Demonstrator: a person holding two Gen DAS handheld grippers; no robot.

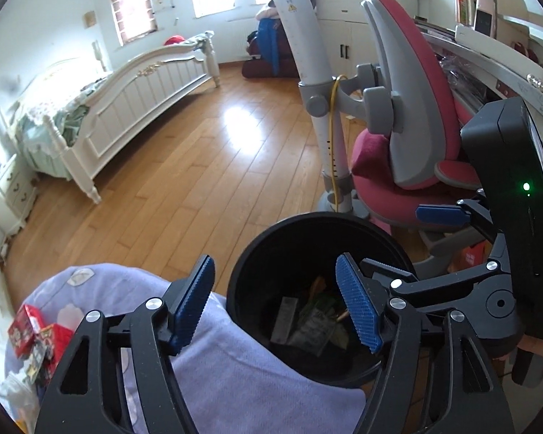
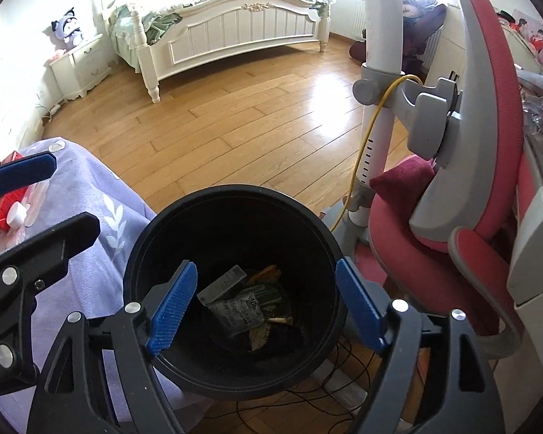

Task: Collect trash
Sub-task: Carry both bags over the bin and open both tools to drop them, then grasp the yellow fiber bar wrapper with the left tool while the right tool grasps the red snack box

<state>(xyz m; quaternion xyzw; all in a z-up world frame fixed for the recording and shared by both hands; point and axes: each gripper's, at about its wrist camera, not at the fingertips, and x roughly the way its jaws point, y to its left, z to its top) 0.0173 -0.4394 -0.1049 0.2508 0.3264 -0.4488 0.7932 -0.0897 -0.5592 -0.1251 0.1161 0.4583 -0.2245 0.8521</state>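
1. Left gripper: jaws spread wide, nothing between the blue pads, hanging over the seam between the lilac blanket and the near-left rim of the black bin.
2. Right gripper: likewise released, jaws wide apart and empty, poised directly above the mouth of the bin, both pads pointing down into it.
3. Trash lying at the bottom of the bin: a pale crumpled wrapper, a small grey carton tilted against it, green and orange scraps just beside; same heap seen from the left wrist view.
4. Bin standing on the wooden floor, touching the blanket-covered surface on its left, near the pink and grey chair on its right.
5. Red cartons resting on the blanket at far left, well apart from the bin; seen also at the left edge of the right wrist view, beside a small white cap.
6. White bed far across the floor, a purple plush toy on the nightstand to its left.
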